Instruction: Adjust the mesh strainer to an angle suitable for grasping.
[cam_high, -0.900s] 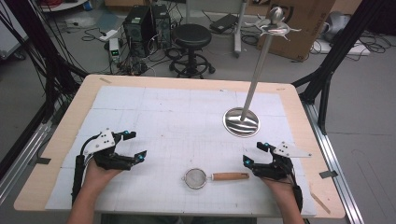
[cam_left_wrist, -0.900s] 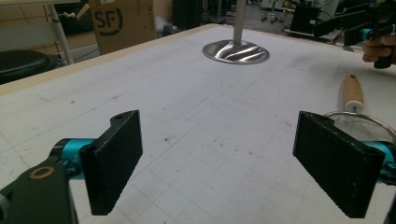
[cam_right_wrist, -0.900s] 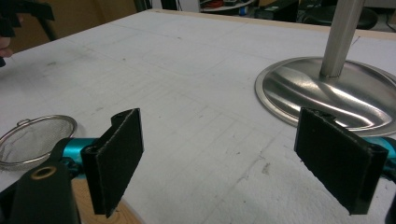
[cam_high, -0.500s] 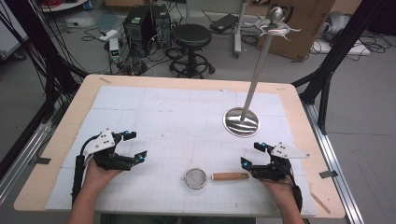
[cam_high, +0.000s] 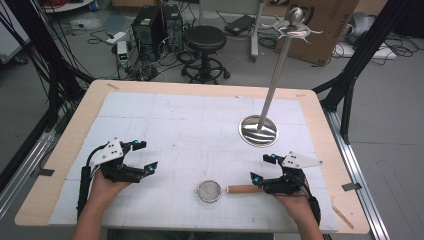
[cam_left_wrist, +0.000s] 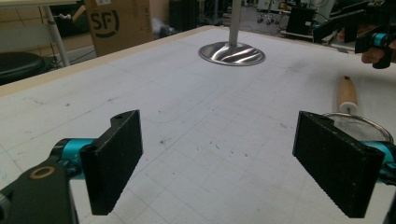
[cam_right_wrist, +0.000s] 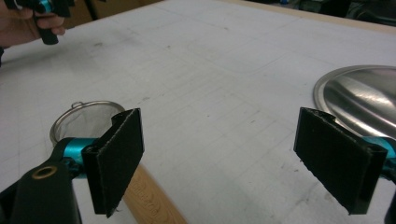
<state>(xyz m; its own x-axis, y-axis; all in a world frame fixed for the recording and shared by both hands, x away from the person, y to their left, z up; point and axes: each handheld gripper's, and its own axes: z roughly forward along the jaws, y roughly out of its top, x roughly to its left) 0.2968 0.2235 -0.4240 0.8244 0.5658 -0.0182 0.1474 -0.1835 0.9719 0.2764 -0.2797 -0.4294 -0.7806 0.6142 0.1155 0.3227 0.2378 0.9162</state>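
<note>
A small metal mesh strainer (cam_high: 210, 191) with a wooden handle (cam_high: 242, 189) lies near the table's front edge, handle pointing right. My right gripper (cam_high: 261, 169) is open just right of the handle's end. In the right gripper view its jaws (cam_right_wrist: 224, 158) stand wide apart, with the handle (cam_right_wrist: 149, 196) under the left jaw and the strainer (cam_right_wrist: 86, 119) behind it. My left gripper (cam_high: 146, 156) is open at the front left and holds nothing. In the left gripper view its jaws (cam_left_wrist: 224, 154) are spread, and the strainer (cam_left_wrist: 369, 123) lies behind the right jaw.
A tall metal stand with hooks at the top (cam_high: 295, 27) rises from a round shiny base (cam_high: 258, 131) at the right rear, also seen as the base (cam_left_wrist: 232, 52) and the base (cam_right_wrist: 364, 100). A white gridded mat (cam_high: 200, 125) covers the wooden table. A stool and boxes stand beyond.
My right gripper has edged a little left, closer to the strainer's wooden handle. The left gripper and the strainer have stayed put.
</note>
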